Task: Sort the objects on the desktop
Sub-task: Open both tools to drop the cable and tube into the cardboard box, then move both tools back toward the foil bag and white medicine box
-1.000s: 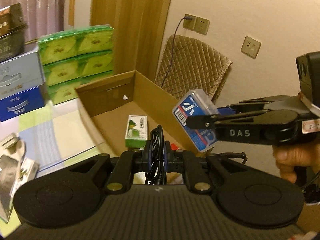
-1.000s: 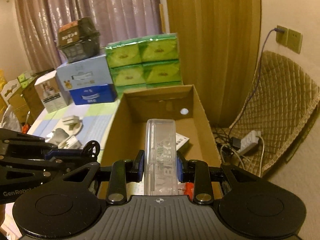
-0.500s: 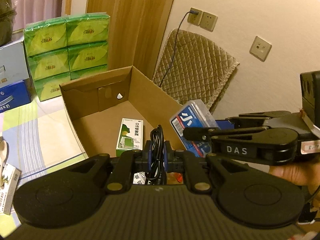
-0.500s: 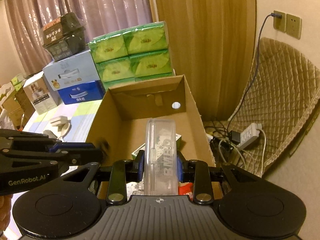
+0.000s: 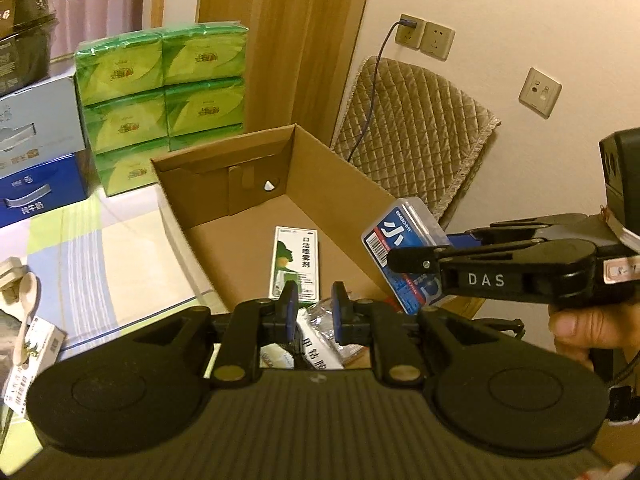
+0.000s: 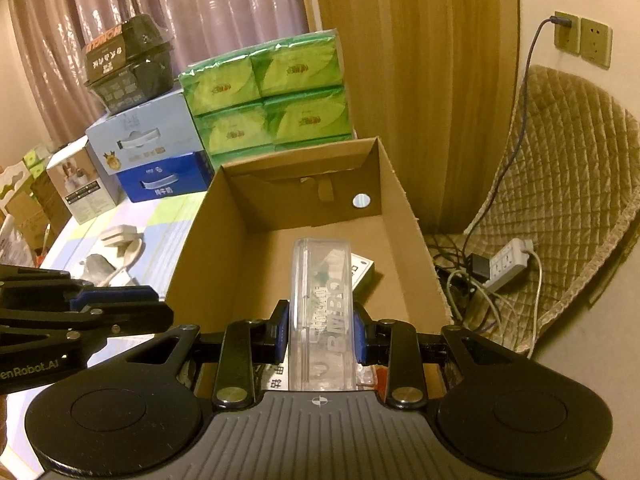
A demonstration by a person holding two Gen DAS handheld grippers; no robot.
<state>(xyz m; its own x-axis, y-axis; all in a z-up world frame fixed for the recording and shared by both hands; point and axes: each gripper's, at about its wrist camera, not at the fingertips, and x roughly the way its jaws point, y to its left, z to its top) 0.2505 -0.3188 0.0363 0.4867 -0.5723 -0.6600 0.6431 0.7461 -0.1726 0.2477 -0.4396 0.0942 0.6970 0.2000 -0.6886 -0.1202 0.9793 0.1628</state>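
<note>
left gripper [image 5: 314, 312] opening (empty), right gripper [image 6: 320, 334] clamped

A clear plastic case [image 6: 323, 312] with a blue label stands on edge over the brown cardboard box [image 6: 200, 236]. A green-and-white packet [image 5: 295, 264] lies flat inside, toward 12 o'clock.

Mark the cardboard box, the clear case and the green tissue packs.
cardboard box [image 6: 404, 216]: right wrist view, right wall.
clear case [image 6: 322, 296]: right wrist view, top face.
green tissue packs [image 5: 160, 92]: left wrist view, front of stack.
</note>
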